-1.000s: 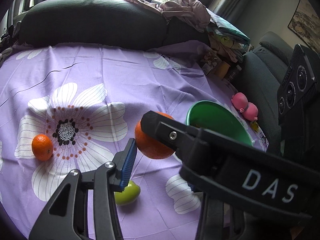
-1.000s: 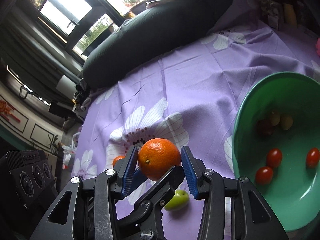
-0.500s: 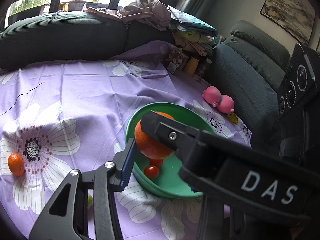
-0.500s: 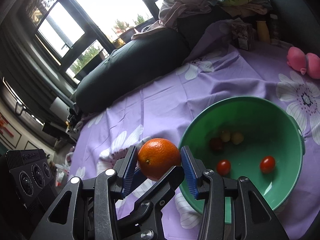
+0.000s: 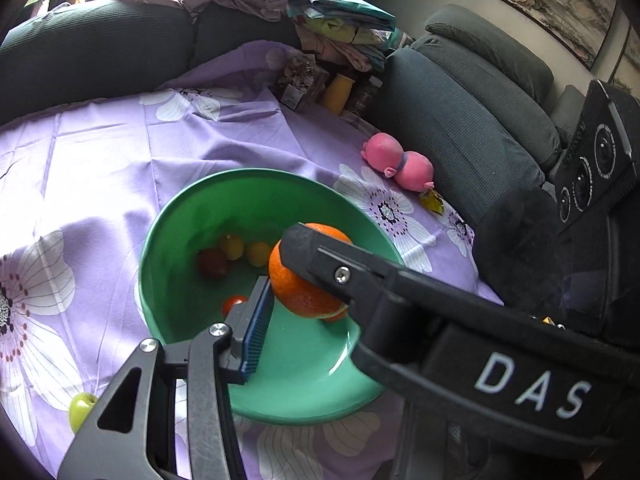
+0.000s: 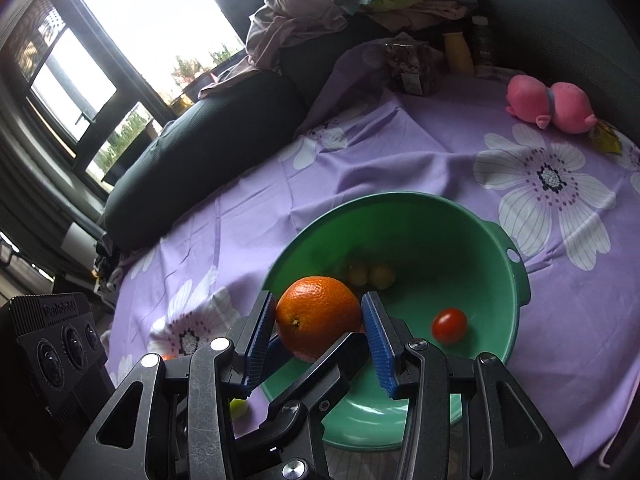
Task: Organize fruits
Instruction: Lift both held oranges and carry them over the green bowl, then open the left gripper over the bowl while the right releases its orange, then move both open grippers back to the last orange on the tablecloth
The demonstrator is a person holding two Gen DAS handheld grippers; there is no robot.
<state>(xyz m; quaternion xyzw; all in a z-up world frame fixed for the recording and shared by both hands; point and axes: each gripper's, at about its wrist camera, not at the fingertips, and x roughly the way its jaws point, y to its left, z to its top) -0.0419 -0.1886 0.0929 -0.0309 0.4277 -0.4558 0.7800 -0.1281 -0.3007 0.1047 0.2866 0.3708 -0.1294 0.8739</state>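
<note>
Right wrist: right hand-held gripper (image 6: 318, 334) clamps orange (image 6: 318, 312) inside green bowl's (image 6: 516, 280) near rim.

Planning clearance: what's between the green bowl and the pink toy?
Only bare flowered cloth between green bowl and pink toy; the right wrist view shows it.
</note>
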